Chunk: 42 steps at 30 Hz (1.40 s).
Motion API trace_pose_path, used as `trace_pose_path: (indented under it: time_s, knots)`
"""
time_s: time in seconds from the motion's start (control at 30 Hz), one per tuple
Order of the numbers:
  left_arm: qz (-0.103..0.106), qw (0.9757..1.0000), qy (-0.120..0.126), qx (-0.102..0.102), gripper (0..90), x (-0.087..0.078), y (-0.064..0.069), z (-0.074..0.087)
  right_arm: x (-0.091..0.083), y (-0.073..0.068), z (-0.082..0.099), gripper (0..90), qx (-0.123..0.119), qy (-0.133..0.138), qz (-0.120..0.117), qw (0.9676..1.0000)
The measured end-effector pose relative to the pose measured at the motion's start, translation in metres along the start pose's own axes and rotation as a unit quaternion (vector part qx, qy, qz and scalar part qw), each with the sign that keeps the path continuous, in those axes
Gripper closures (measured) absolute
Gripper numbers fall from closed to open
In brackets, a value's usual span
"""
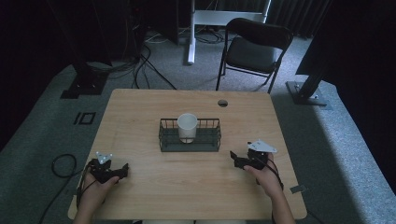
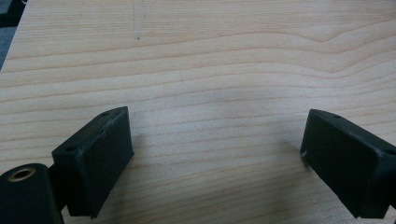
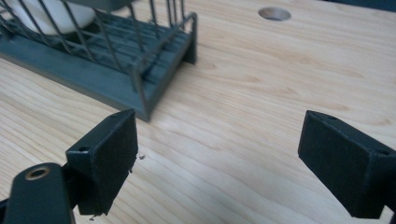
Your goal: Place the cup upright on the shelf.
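A white cup (image 1: 187, 127) stands upright inside a dark wire basket (image 1: 210, 142) at the middle of the wooden table (image 1: 154, 182). My left gripper (image 1: 122, 169) rests low near the table's front left, open, nothing between its jaws; the left gripper view has bare wood between them (image 2: 217, 154). My right gripper (image 1: 233, 158) sits at the front right, open and empty, a short way right of the basket. In the right gripper view the basket (image 3: 107, 74) lies at upper left with the cup (image 3: 51, 14) partly seen behind its wires.
A round cable hole (image 1: 222, 103) is in the table near its far edge, also the hole (image 3: 274, 13) ahead of the right gripper. A black folding chair (image 1: 254, 49) stands beyond the table. Cables (image 1: 63, 165) trail on the floor at left.
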<state>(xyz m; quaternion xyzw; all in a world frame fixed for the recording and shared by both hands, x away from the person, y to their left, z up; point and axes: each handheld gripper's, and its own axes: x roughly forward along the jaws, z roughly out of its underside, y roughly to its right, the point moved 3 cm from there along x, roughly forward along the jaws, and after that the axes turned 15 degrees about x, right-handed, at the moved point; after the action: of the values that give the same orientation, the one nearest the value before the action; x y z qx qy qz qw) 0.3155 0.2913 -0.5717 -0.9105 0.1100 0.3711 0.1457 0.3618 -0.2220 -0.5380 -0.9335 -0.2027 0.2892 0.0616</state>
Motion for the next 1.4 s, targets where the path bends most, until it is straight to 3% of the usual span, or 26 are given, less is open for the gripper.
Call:
trace_pose_path:
  time_s: [0.43,0.63,0.93,1.07,1.3,1.4]
  knots:
    - [0.0,1.0,0.0,0.0,9.3,0.0,0.0,0.0,-0.012,0.027,0.018,11.8,0.008,-0.03,0.008,0.9995]
    - [0.0,1.0,0.0,0.0,9.3,0.0,0.0,0.0,-0.022,0.039,0.026,11.8,0.016,-0.044,0.0,0.9989]
    - [0.0,1.0,0.0,0.0,9.3,0.0,0.0,0.0,-0.033,0.057,0.035,11.8,0.029,-0.06,0.02,0.9976]
    - [0.0,1.0,0.0,0.0,9.3,0.0,0.0,0.0,-0.037,0.064,0.037,11.8,0.019,-0.067,0.036,0.997]
    - [0.0,1.0,0.0,0.0,9.3,0.0,0.0,0.0,-0.039,0.073,0.042,11.8,0.03,-0.077,0.064,0.9945]
    - [0.0,1.0,0.0,0.0,9.3,0.0,0.0,0.0,-0.038,0.075,0.044,11.8,0.021,-0.086,0.075,0.9932]
